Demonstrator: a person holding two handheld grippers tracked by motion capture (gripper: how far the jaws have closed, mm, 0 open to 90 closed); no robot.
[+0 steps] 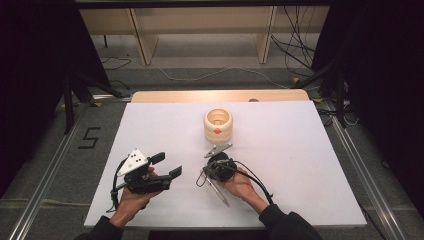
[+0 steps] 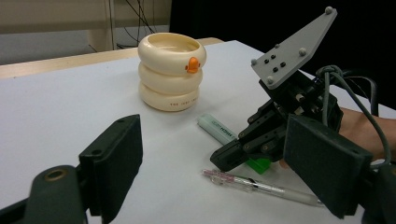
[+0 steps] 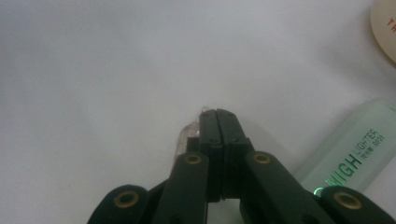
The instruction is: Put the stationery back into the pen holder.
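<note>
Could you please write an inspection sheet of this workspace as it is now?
Surface: white table top, flat, with a wooden edge at the far side.
Job's things: clear pen and green highlighter lie near the right gripper; cream ringed holder stands upright behind them.
Clutter: nothing seen.
Grippers: left gripper open, empty; right gripper shut, its tips beside the pen; no grip can be told.
Cables: a black cable trails from the right gripper; loose wires on the floor.
Surroundings: wooden shelf legs, metal rails, a "5" marked on the floor.
</note>
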